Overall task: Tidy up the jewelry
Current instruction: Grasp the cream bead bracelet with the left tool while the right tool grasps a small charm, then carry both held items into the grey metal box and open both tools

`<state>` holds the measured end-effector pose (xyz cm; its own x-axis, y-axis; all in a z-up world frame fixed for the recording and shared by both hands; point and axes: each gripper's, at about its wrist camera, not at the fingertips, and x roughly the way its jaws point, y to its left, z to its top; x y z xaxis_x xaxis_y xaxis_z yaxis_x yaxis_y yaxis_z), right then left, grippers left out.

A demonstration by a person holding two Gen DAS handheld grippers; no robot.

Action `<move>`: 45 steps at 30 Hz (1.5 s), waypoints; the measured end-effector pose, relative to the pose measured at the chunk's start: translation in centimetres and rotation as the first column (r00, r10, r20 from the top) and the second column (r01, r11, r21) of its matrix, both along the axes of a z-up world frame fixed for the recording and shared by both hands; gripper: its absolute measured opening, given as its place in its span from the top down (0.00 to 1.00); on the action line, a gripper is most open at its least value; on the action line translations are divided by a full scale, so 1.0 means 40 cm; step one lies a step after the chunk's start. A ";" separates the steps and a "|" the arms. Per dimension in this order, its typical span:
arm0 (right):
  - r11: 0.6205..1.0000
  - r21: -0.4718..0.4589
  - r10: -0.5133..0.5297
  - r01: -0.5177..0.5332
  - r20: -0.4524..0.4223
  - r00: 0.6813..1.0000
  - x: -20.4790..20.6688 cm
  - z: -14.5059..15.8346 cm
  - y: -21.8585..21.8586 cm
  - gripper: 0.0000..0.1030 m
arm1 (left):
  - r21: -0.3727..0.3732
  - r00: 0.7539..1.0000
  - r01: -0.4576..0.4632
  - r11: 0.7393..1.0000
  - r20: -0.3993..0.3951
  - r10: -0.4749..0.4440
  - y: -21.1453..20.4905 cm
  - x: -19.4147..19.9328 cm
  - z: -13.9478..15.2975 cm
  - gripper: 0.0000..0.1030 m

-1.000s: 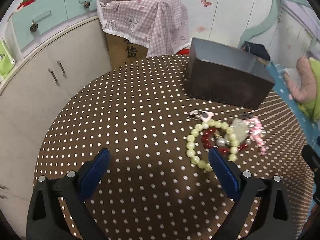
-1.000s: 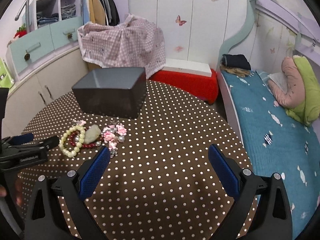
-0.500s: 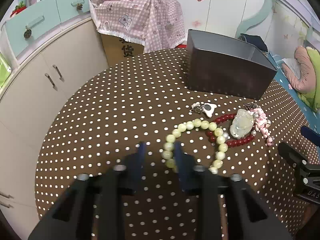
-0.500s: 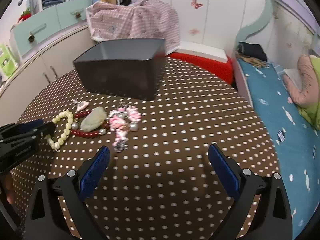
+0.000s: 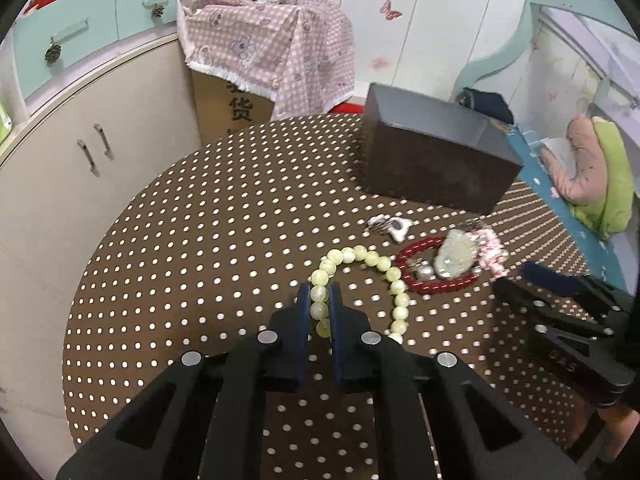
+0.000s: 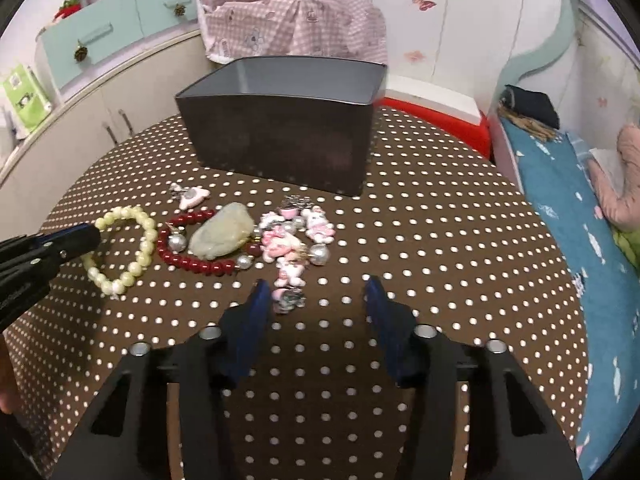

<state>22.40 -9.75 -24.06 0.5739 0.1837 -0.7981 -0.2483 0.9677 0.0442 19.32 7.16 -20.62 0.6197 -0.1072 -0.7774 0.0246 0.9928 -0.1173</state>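
Green beads (image 5: 352, 258) are sitting pinched tight in the left gripper (image 5: 319, 300). At 3 o'clock, the right gripper (image 6: 316, 292) is waiting with jaws wide apart.

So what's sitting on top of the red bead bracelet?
A pale green carved stone pendant lies across the red bead bracelet, with silver balls beside it. The beads under the pendant are covered, so how the loop runs there can't be seen.

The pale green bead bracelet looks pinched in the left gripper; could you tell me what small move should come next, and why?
Probably lift it straight up. The left gripper is shut on the pale green bead bracelet, whose far loop lies beside the red bead bracelet. The dark box stands open behind, and the right gripper is open, holding nothing.
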 end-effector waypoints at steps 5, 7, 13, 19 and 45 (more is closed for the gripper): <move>0.999 0.040 0.028 -0.027 -0.028 0.999 -0.012 0.007 -0.004 0.84 | -0.051 0.999 0.038 0.998 0.008 -0.038 -0.002 -0.011 0.020 0.92; 0.996 0.080 0.032 -0.029 -0.037 0.999 -0.018 0.014 -0.018 0.85 | -0.076 0.998 0.053 0.996 0.018 -0.052 -0.004 -0.018 0.033 0.92; 0.993 0.114 0.031 -0.033 0.015 0.999 -0.063 0.082 -0.046 0.85 | -0.137 0.992 0.118 0.984 0.065 -0.110 -0.021 -0.037 0.091 0.92; 0.985 0.161 0.043 -0.053 0.066 0.997 -0.089 0.163 -0.080 0.85 | -0.173 0.979 0.184 0.968 0.114 -0.166 -0.044 -0.032 0.160 0.92; 0.981 0.190 0.041 -0.043 0.017 0.999 0.273 0.177 -0.037 0.84 | -0.068 0.980 0.199 0.978 0.045 -0.196 -0.154 0.343 0.200 0.92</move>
<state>33.31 -11.22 -16.99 0.5725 0.3555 -0.7388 -0.2903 0.9306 0.2229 33.03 1.02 -12.62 0.6097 -0.2851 -0.7396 0.2249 0.9569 -0.1835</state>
